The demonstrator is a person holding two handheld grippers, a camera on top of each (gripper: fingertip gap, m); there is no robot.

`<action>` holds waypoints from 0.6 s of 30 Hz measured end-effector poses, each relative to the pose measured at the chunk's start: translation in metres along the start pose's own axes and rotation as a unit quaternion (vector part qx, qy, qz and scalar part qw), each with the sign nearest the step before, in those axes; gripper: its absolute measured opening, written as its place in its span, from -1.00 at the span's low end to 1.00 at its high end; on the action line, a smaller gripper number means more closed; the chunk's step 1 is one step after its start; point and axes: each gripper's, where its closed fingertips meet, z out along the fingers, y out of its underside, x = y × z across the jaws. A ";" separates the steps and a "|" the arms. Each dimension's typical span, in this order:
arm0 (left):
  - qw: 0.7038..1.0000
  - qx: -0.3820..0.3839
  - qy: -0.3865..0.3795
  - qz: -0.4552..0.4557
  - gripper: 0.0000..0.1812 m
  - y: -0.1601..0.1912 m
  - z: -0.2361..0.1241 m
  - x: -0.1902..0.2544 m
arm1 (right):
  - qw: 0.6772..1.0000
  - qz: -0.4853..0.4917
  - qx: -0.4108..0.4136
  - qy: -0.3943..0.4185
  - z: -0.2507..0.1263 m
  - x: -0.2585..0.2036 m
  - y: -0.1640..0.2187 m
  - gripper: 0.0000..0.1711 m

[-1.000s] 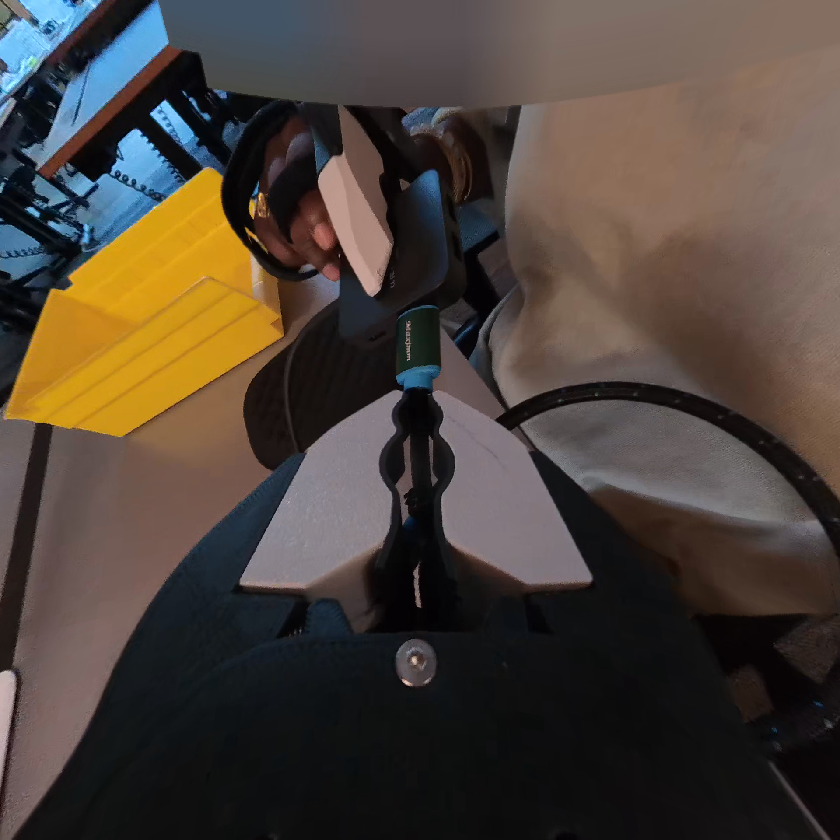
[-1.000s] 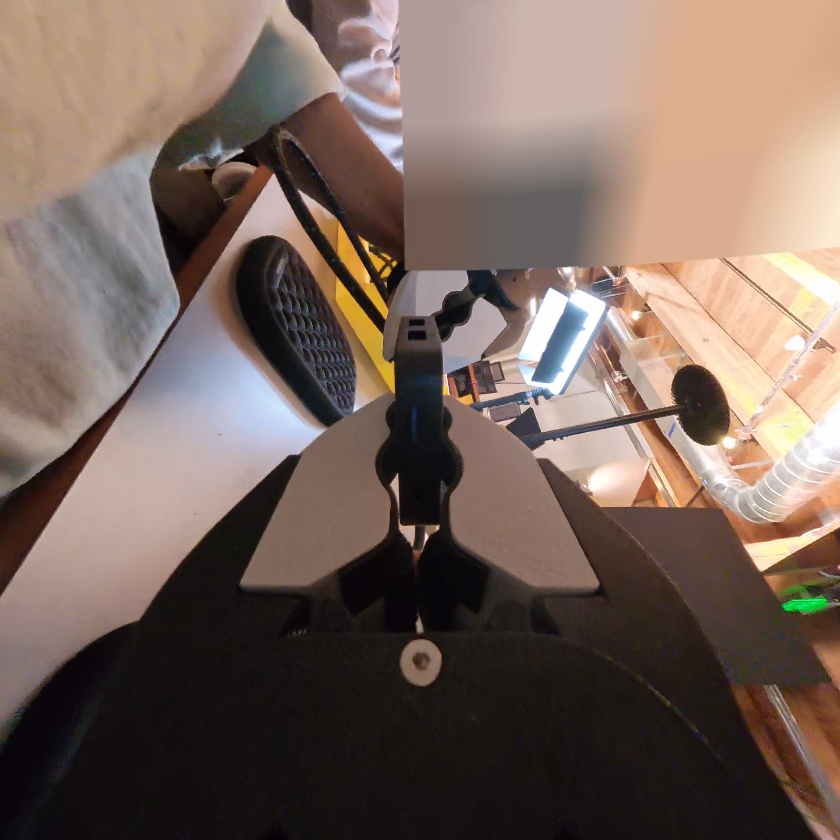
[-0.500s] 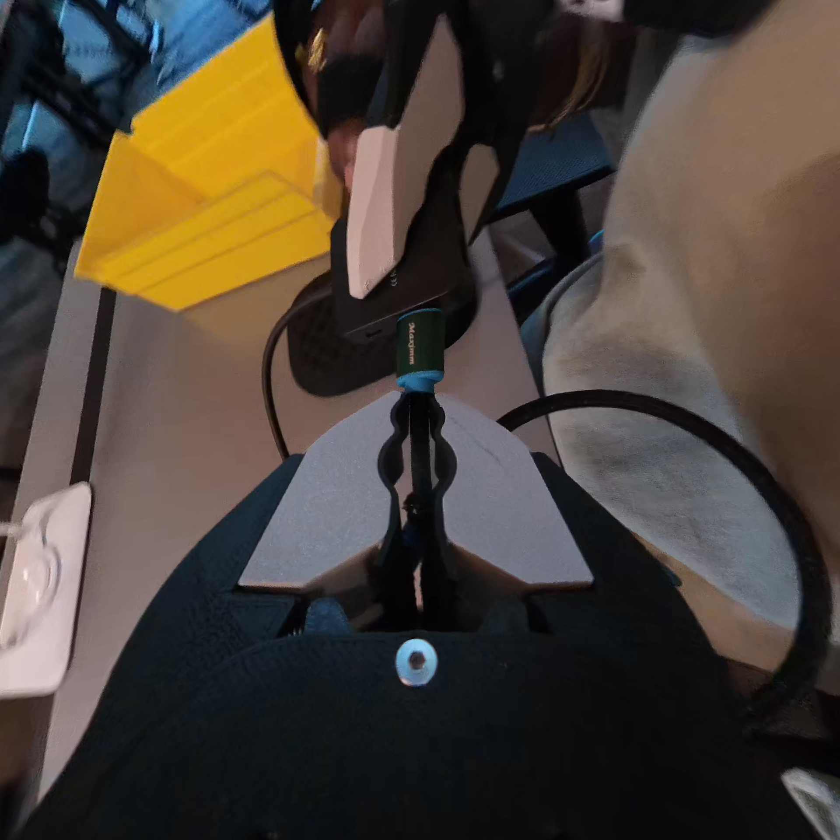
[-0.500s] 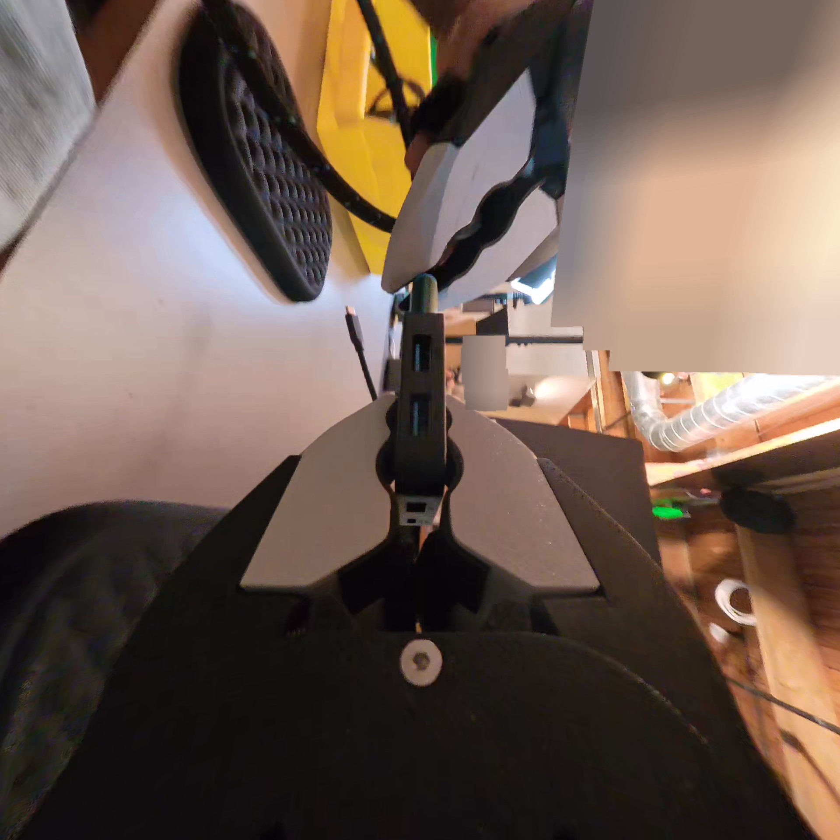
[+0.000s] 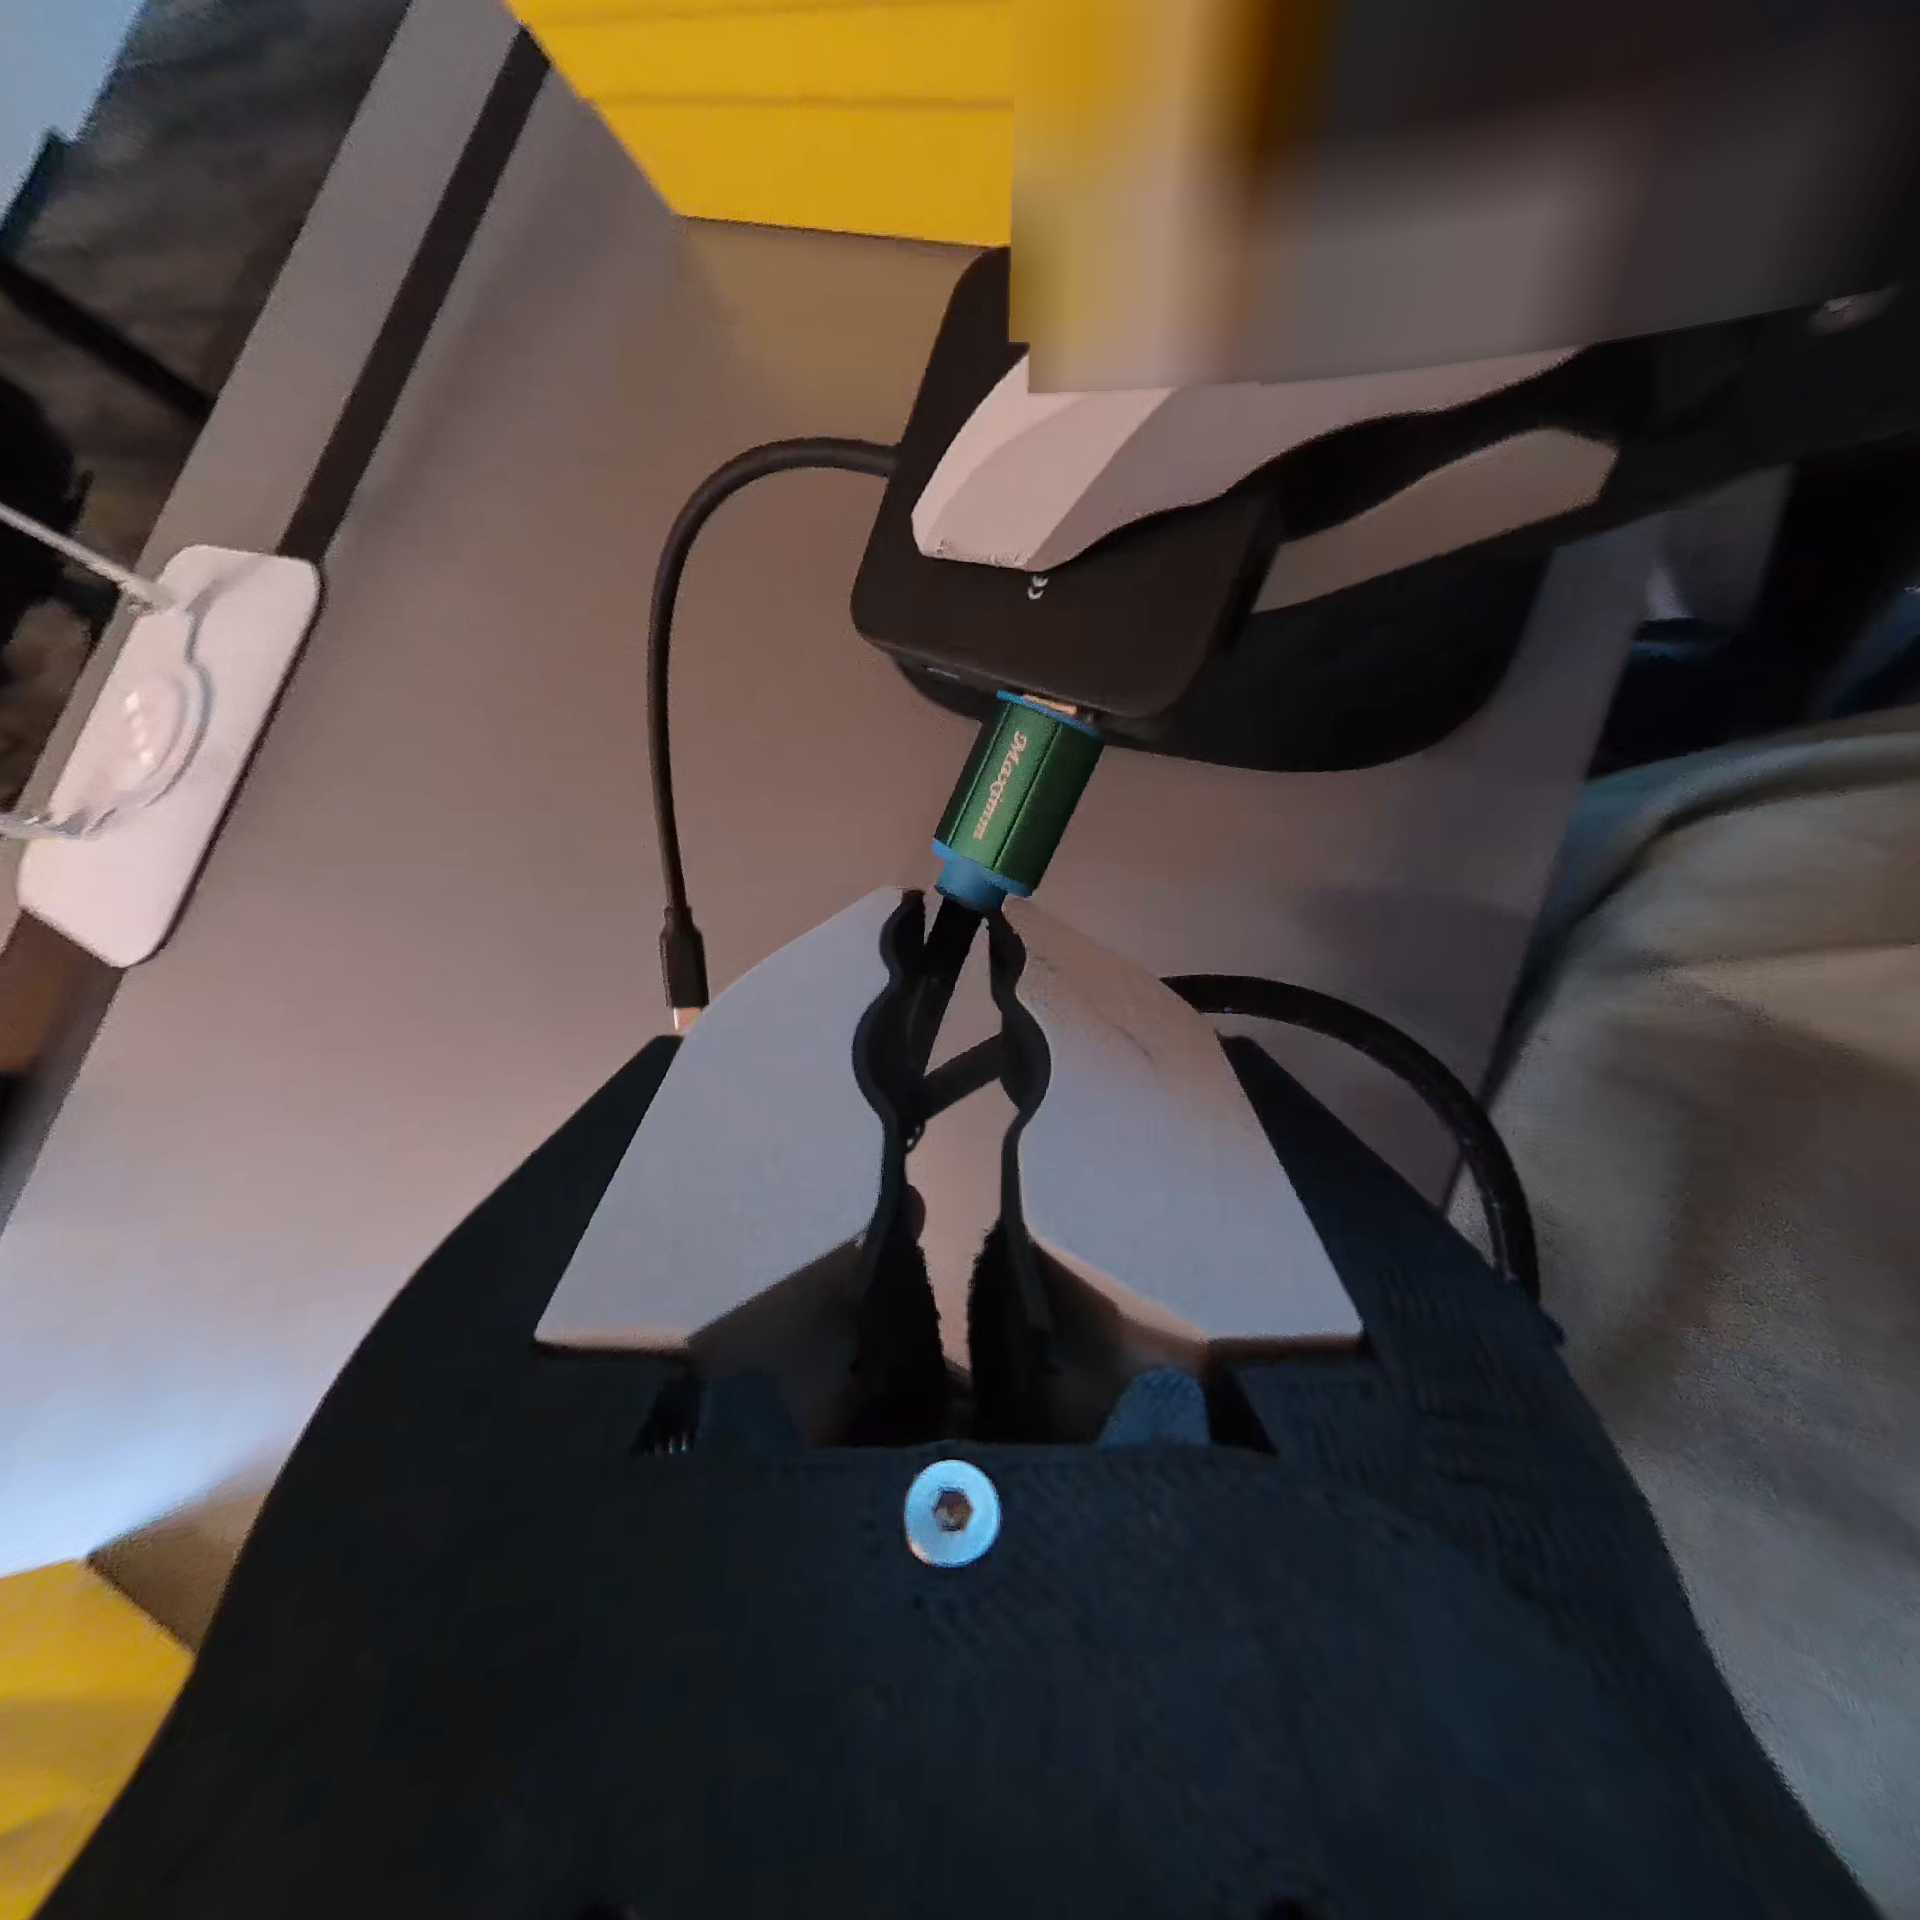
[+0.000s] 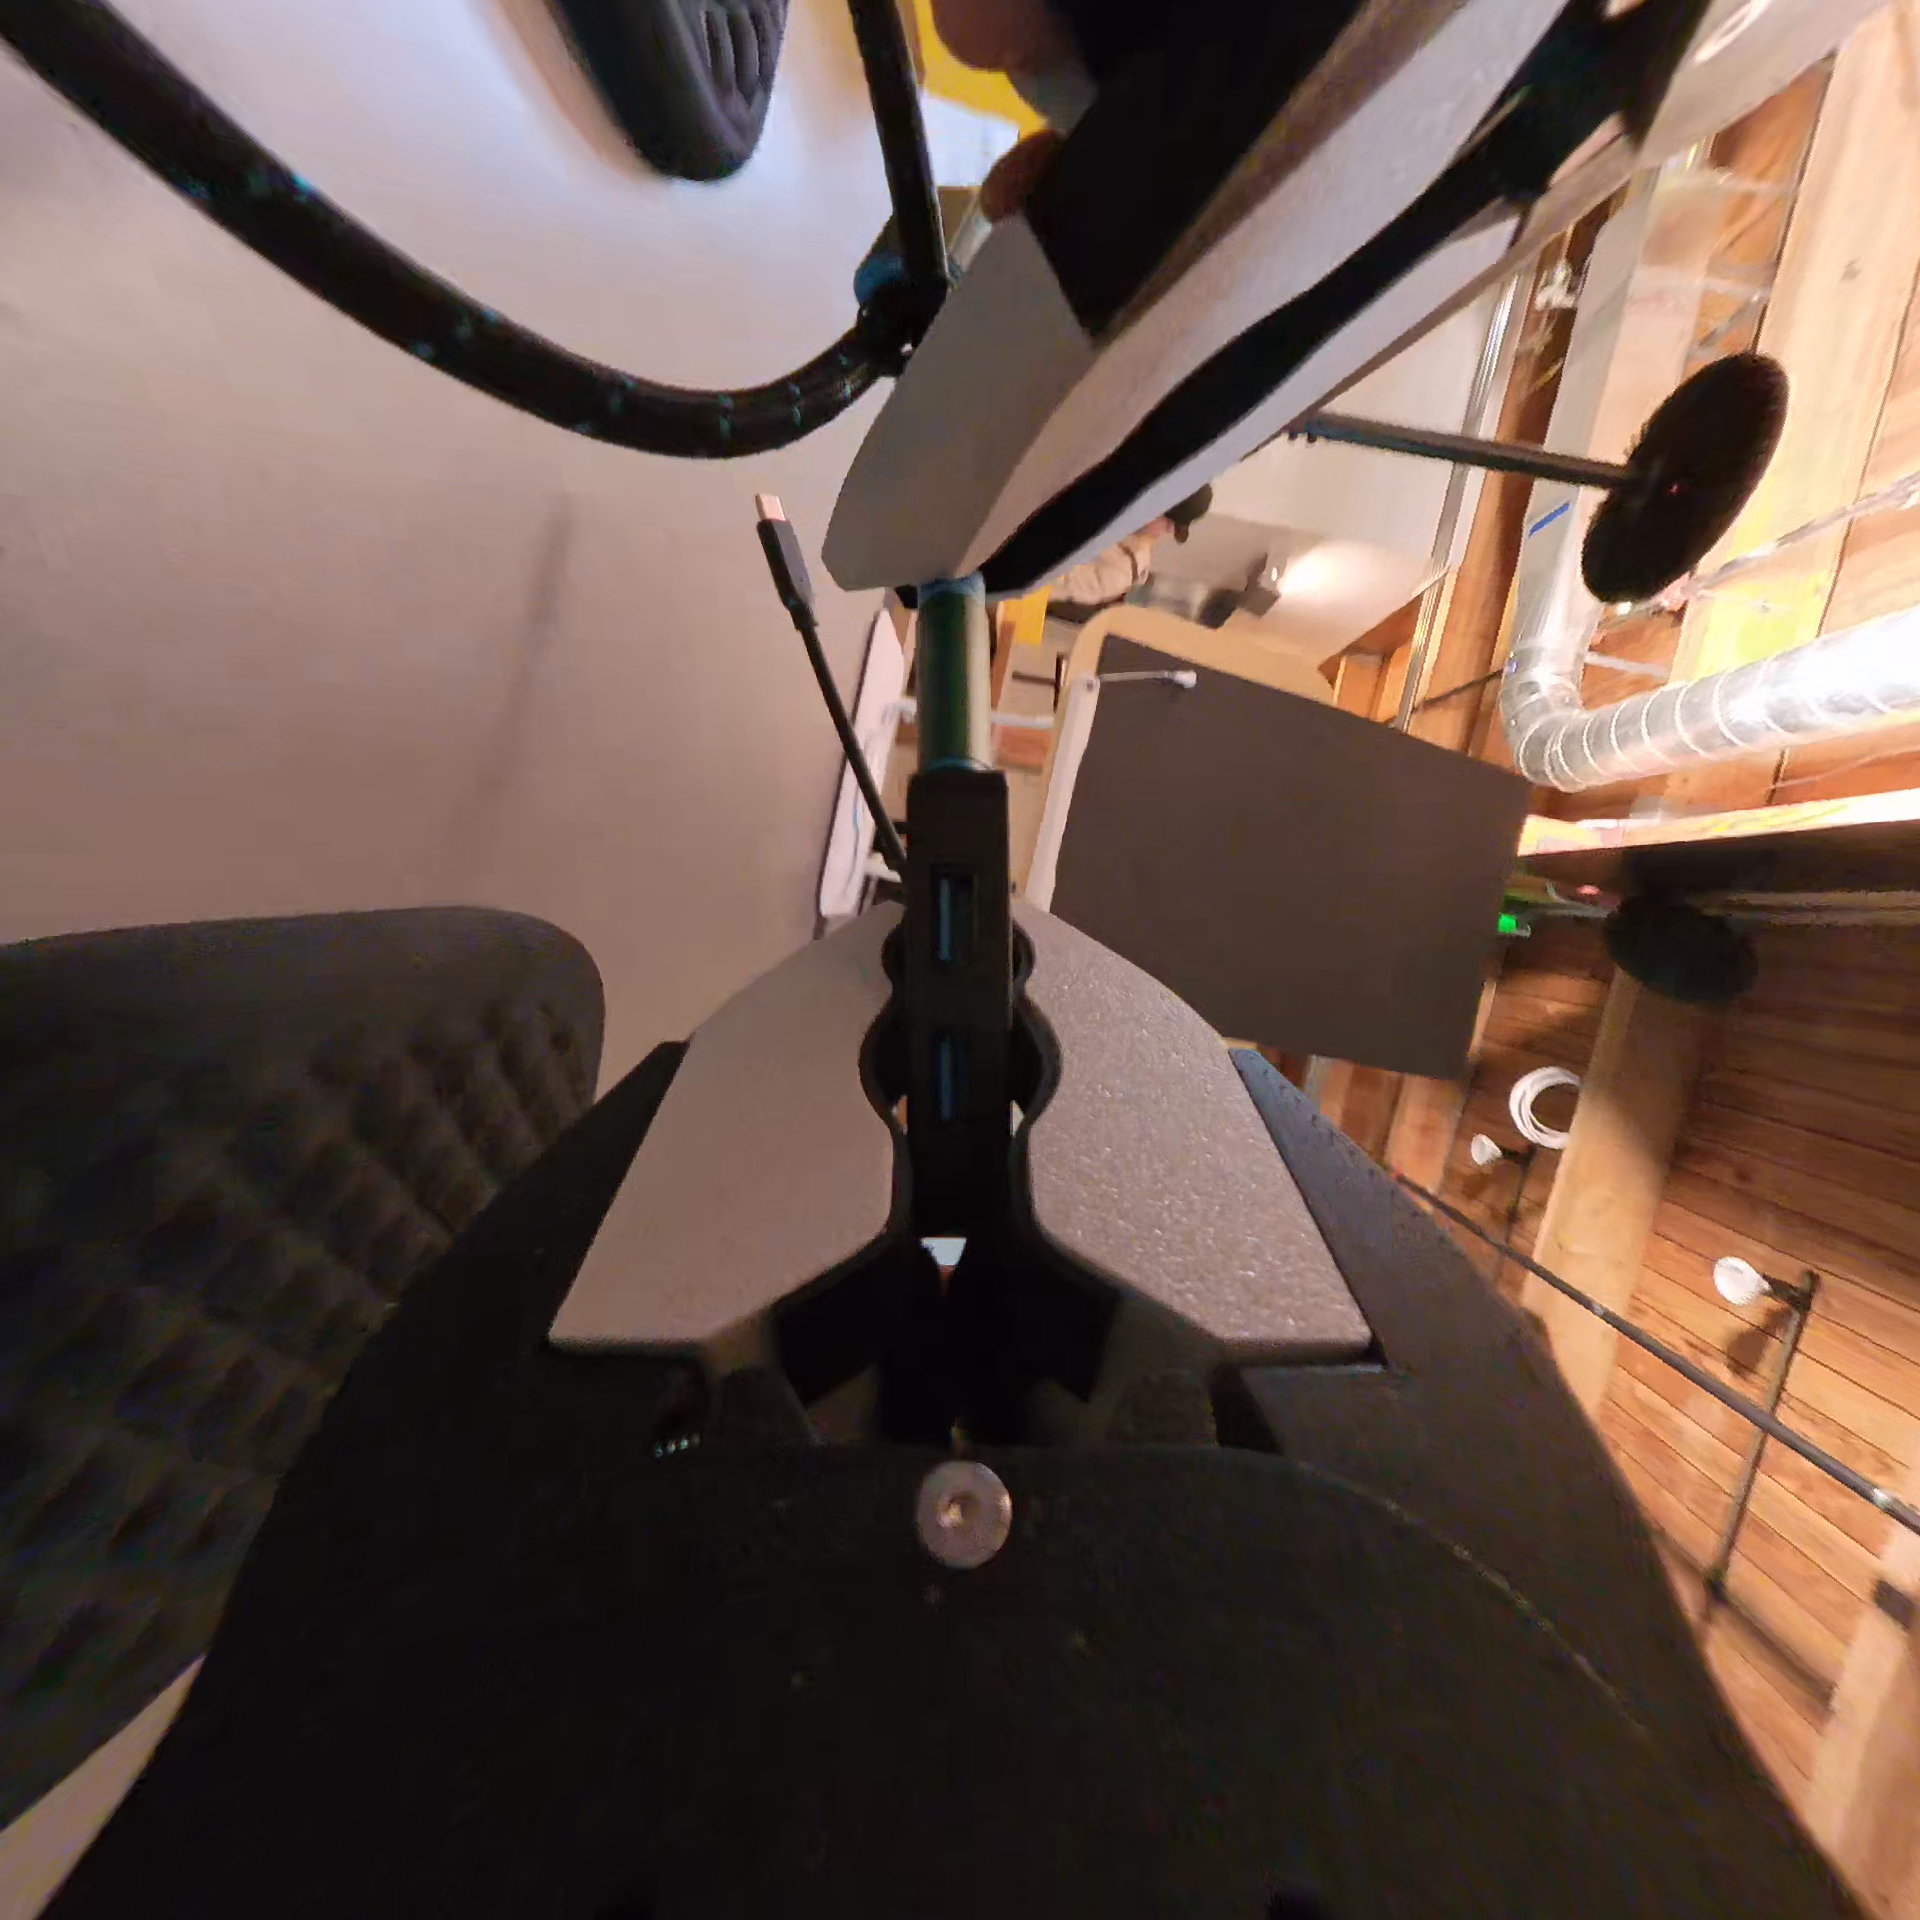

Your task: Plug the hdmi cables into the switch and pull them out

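My left gripper is shut on the black HDMI cable just behind its green plug. The plug stands in an end port of the black switch, tilted to the right of my fingers. My right gripper is shut on the switch, whose side with blue ports faces the right wrist camera. The green plug enters its far end. The switch's short lead hangs loose with a free small plug. The braided HDMI cable loops away at the upper left.
A grey table lies below. A yellow bin stands at the back and a white holder at the left edge. A black mesh pad lies under the switch. A person's beige clothing is on the right.
Both grippers have swung down toward the table with the switch and plug between them. The plug now sits at a tilt to my left fingers, and the cable has slipped out of their rear gap.
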 end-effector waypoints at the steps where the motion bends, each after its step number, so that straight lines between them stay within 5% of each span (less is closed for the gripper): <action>1: 1.000 0.001 -0.011 -0.005 -0.88 -0.001 0.001 -0.002 | 1.000 -0.002 -0.018 0.002 0.003 0.001 0.003 -0.84; 5: 0.999 0.022 0.004 -0.023 -0.90 -0.009 0.004 0.003 | 0.996 -0.024 -0.082 0.015 0.009 0.004 0.015 -0.84; 11: 0.998 0.068 0.003 0.004 -0.87 -0.016 0.004 -0.002 | 0.997 -0.011 -0.074 0.026 0.011 0.006 0.020 -0.84; 15: 0.987 0.102 -0.047 0.117 -0.61 -0.017 -0.002 -0.012 | 0.999 0.031 -0.032 0.023 0.013 0.002 0.015 -0.83; 18: 0.978 0.151 -0.080 0.118 -0.48 -0.025 -0.021 -0.026 | 0.994 0.106 -0.022 0.013 0.018 -0.005 0.021 -0.84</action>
